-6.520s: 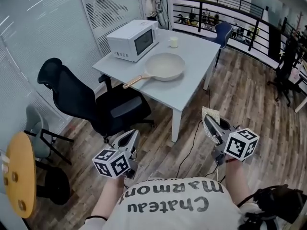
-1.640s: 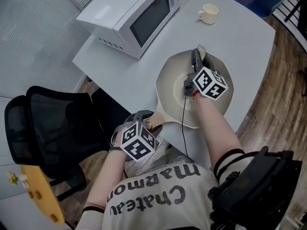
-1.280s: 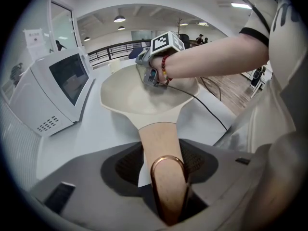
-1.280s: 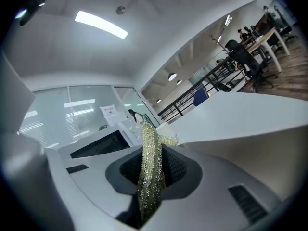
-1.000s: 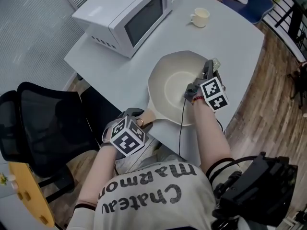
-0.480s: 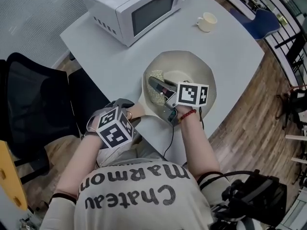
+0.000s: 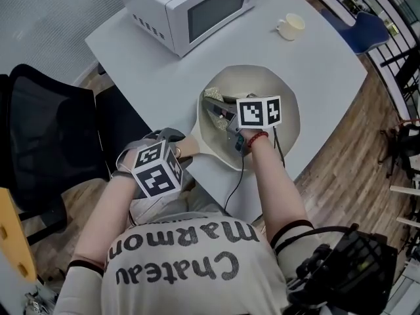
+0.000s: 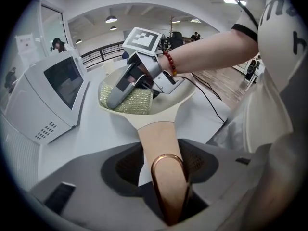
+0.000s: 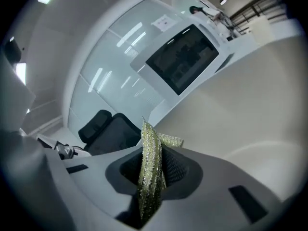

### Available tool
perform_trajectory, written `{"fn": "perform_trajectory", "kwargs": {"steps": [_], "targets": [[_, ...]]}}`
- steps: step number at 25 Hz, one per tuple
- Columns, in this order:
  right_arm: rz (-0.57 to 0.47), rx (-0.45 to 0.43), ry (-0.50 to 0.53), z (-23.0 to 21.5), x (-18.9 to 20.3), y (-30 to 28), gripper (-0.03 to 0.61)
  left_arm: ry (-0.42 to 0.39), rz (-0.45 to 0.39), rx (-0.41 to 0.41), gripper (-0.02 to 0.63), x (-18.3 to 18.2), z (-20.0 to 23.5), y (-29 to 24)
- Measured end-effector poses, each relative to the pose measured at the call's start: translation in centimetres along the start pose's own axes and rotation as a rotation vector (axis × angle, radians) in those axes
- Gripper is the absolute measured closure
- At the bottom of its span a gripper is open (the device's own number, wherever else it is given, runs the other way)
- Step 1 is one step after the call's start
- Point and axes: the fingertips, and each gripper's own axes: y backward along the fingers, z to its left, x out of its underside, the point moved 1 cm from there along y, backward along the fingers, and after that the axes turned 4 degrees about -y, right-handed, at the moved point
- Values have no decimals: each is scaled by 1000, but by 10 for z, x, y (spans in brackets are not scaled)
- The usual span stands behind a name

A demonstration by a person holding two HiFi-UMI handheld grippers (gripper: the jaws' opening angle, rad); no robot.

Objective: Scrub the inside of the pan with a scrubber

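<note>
A cream pan [image 7: 283, 113] lies on the grey table with its wooden handle [image 7: 191, 147] pointing toward me. My left gripper [image 7: 176, 142] has its jaws around that handle [image 8: 161, 143], and they are opening slightly while the pads still touch it. A copper ring sits at the handle's end. My right gripper [image 7: 213, 109] is shut on a green-gold glittery scrubber [image 7: 211, 98], which is pressed against the pan's left inner wall. The left gripper view shows the scrubber [image 8: 130, 101] under the right gripper [image 8: 113, 100]. In the right gripper view the scrubber [image 9: 150, 172] stands folded between the jaws.
A white microwave [image 7: 190, 8] stands at the table's far left and a cream cup [image 7: 291, 26] at the back. A black office chair [image 7: 46, 130] is left of the table [image 7: 331, 67]. Wooden floor lies to the right.
My right gripper has carried the scrubber from the pan's right side across to its left wall, then a little farther along it. The left gripper has stayed on the handle.
</note>
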Motion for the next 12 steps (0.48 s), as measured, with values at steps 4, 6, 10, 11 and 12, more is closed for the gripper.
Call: {"fn": "perform_trajectory", "kwargs": {"steps": [4, 6, 10, 11, 12], "targets": [[-16, 147, 115, -13, -4, -2, 522, 3, -6, 9, 377, 0, -1, -1], [-21, 219, 109, -23, -6, -2, 520, 7, -9, 9, 377, -1, -1, -1], [-18, 393, 84, -51, -12, 2, 520, 31, -22, 7, 376, -1, -2, -2], [-29, 425, 66, -57, -14, 4, 522, 37, -26, 6, 376, -2, -3, -2], [-46, 450, 42, -63, -17, 7, 522, 44, -31, 5, 376, -2, -3, -2]]}}
